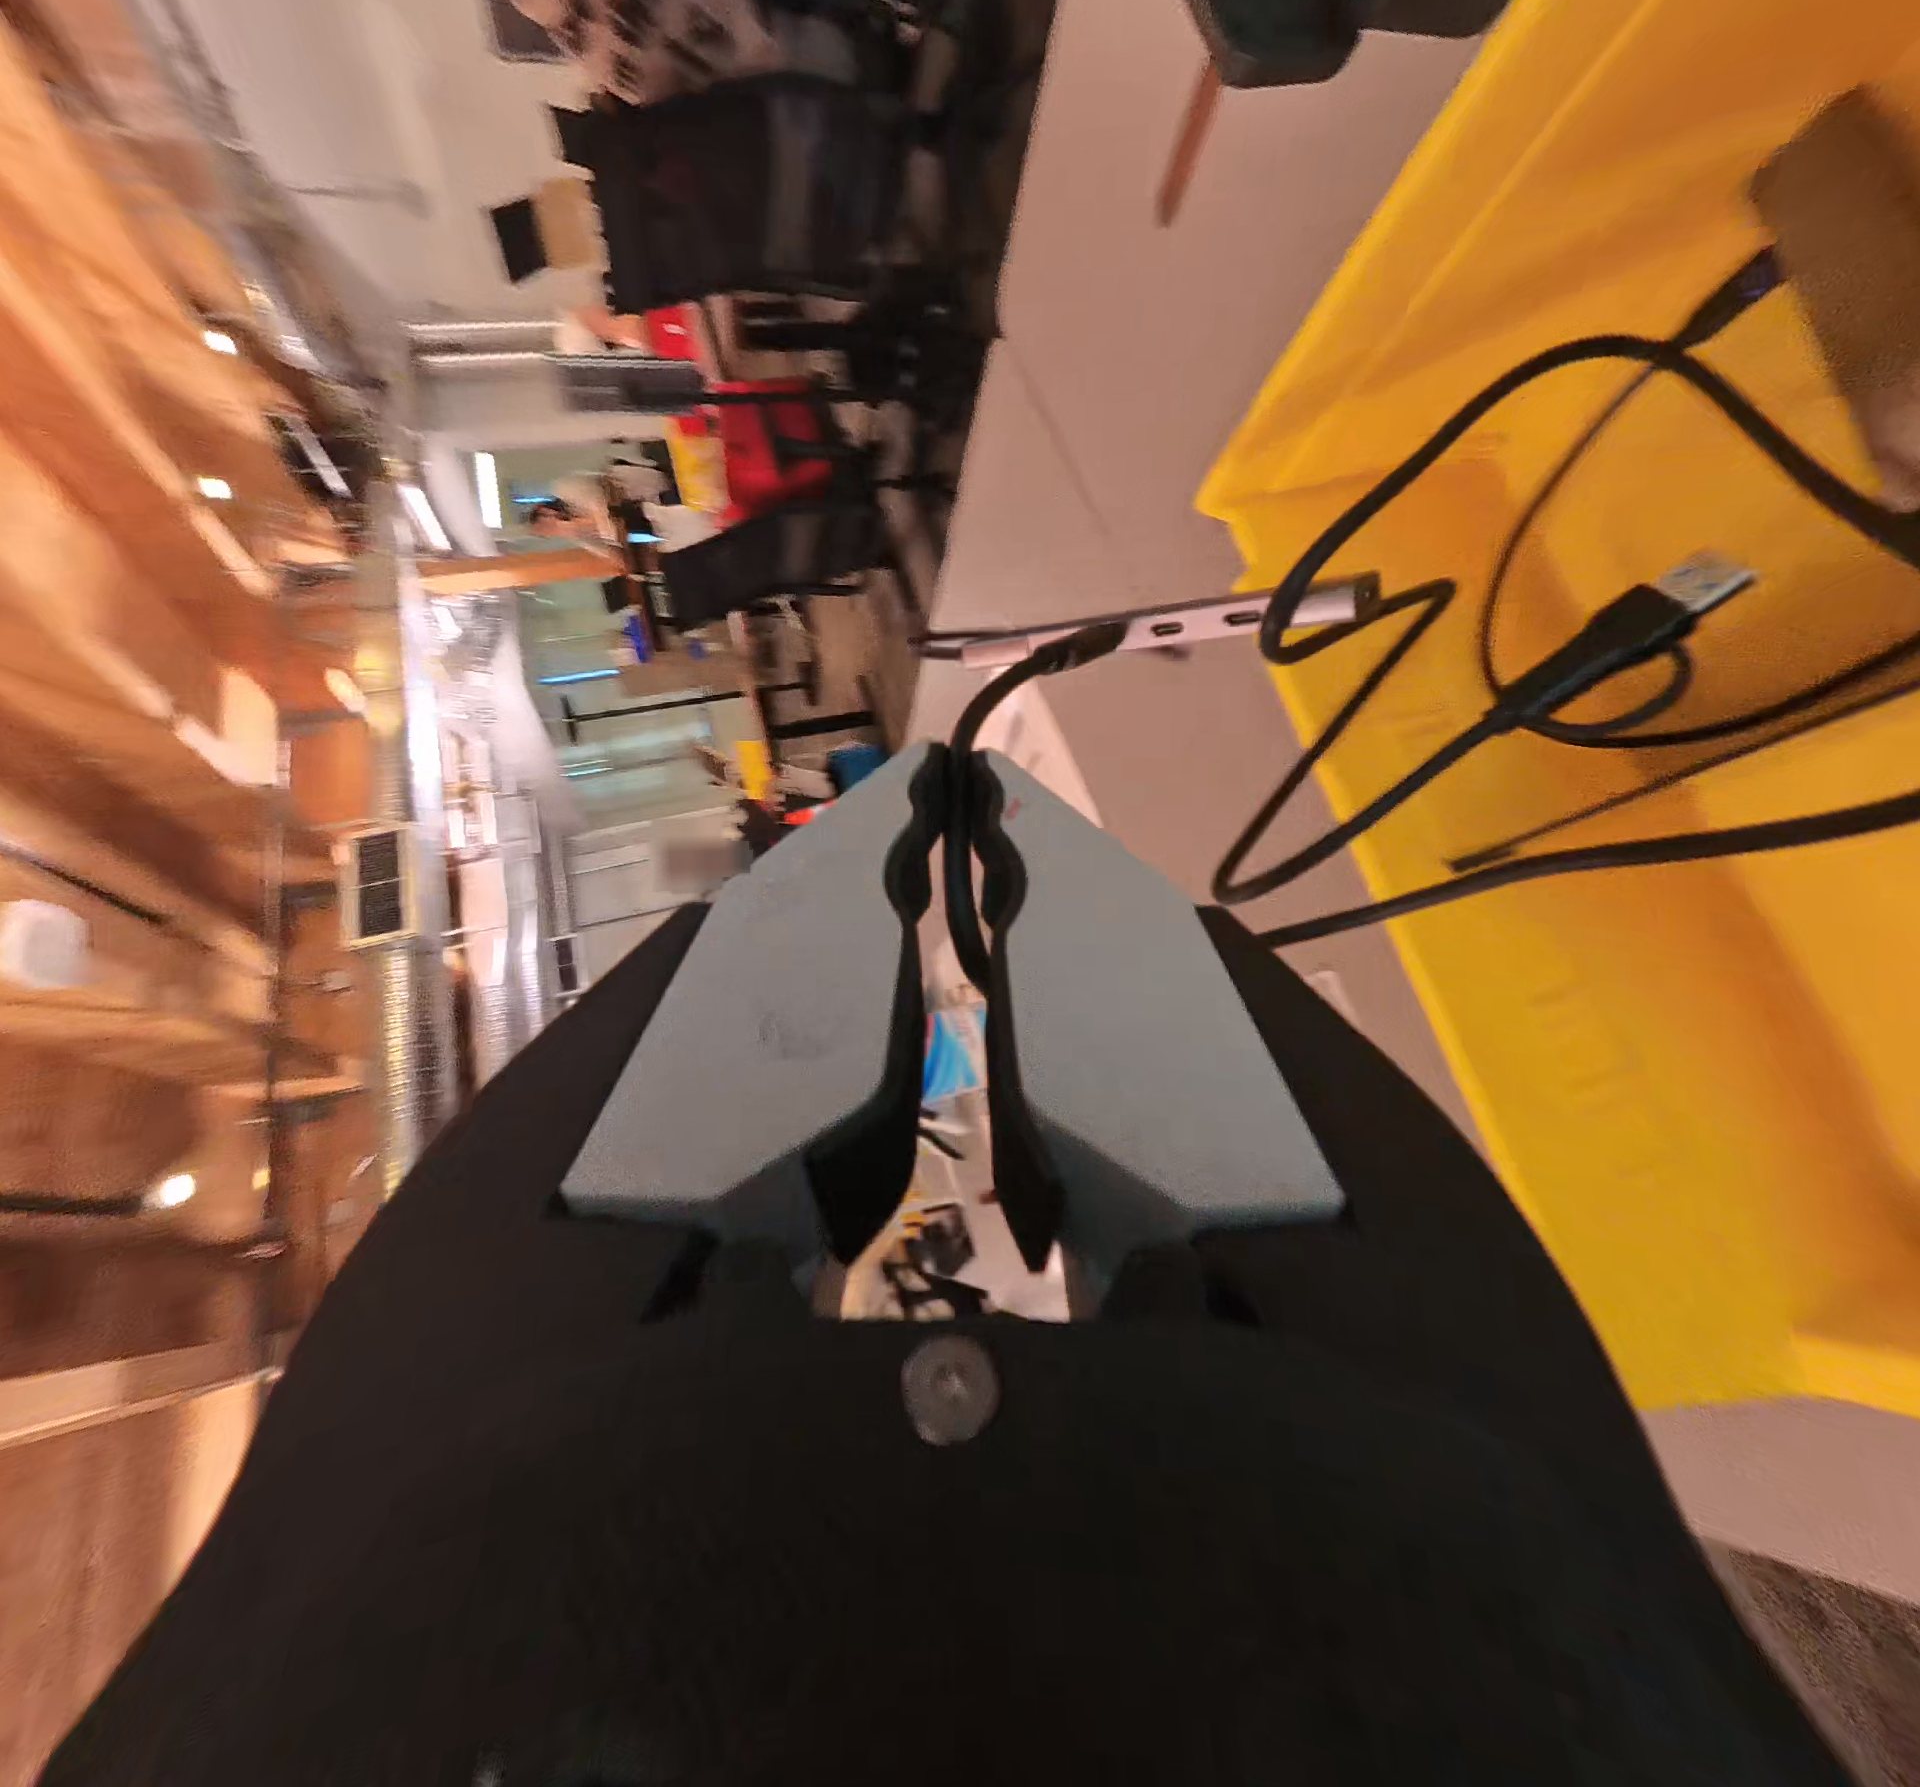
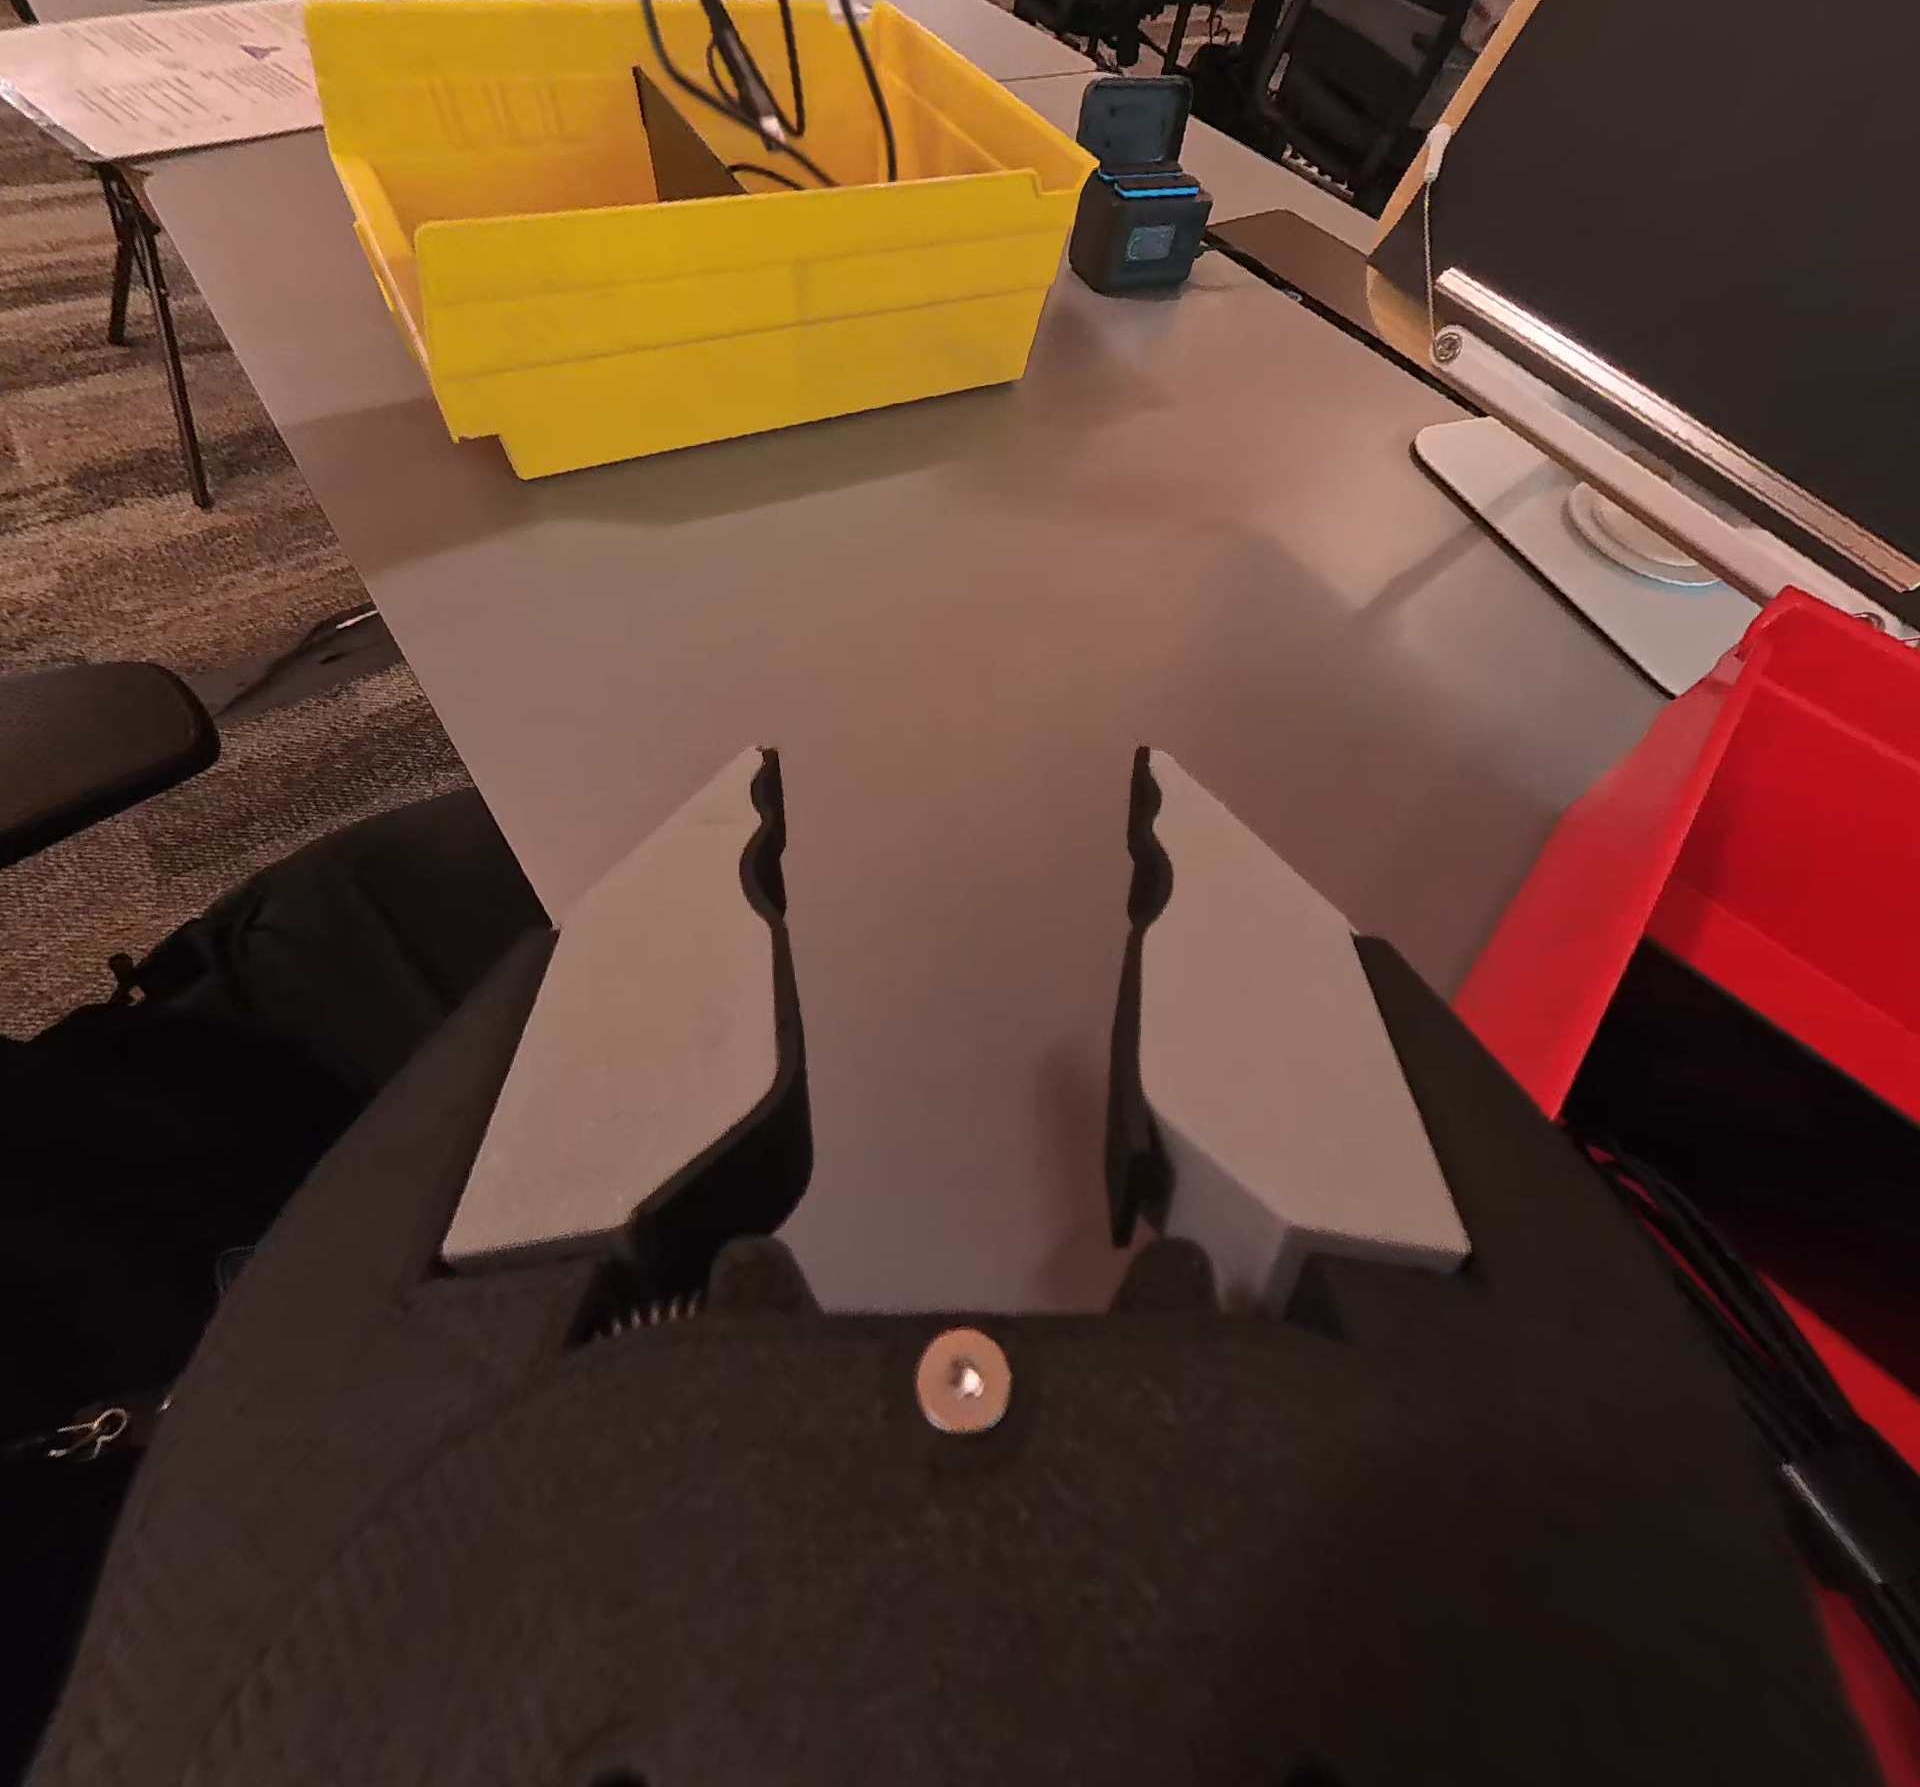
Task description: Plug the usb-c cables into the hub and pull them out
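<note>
the left gripper (image 1: 954,761) pinches a black cable (image 1: 982,714) whose plug sits in the silver hub (image 1: 1174,623), held beside the yellow bin (image 1: 1558,210); the right gripper (image 2: 954,771) hangs spread over the grey table (image 2: 935,574)

Grey table (image 2: 935,594) with yellow bin (image 2: 727,324), red bin (image 2: 1714,854), monitor base (image 2: 1538,511).
</note>
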The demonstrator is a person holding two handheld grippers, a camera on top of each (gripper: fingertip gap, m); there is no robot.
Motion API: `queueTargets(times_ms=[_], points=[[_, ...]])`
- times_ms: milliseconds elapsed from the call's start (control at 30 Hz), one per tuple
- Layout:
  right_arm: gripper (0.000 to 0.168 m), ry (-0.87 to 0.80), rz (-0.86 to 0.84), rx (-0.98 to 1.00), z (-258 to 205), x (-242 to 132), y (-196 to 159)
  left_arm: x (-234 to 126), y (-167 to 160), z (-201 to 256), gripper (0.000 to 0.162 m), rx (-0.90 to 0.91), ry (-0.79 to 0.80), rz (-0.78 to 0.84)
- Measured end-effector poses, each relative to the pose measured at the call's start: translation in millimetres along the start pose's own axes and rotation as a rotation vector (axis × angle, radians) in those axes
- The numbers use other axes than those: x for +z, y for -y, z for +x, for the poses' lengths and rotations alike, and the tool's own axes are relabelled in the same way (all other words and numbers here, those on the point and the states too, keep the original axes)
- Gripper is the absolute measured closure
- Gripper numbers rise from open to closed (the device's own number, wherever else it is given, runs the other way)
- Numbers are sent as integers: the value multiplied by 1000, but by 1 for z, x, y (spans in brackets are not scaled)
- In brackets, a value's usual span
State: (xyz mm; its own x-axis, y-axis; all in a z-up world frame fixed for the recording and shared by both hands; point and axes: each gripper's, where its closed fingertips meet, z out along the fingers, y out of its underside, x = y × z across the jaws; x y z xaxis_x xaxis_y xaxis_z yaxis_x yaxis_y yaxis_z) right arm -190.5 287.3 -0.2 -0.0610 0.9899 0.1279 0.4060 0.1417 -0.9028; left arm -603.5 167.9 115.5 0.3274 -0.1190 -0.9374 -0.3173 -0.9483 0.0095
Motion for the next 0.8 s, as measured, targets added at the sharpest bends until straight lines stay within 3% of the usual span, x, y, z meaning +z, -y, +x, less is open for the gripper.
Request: queueTargets(times_ms=[167,267,500,800], points=[[104,18,14,33,2,-1,0,-1,-5,-11,161,-125,-27,78],[105,20,31,50,5,-1,2,-39,15,-50,161,-209,84,247],[105,54,100,101,5,-5,23,-127,35,-167,161,-390,253,463],[104,24,161,94,9,-27,36,-267,94,-290,160,-452,337,734]])
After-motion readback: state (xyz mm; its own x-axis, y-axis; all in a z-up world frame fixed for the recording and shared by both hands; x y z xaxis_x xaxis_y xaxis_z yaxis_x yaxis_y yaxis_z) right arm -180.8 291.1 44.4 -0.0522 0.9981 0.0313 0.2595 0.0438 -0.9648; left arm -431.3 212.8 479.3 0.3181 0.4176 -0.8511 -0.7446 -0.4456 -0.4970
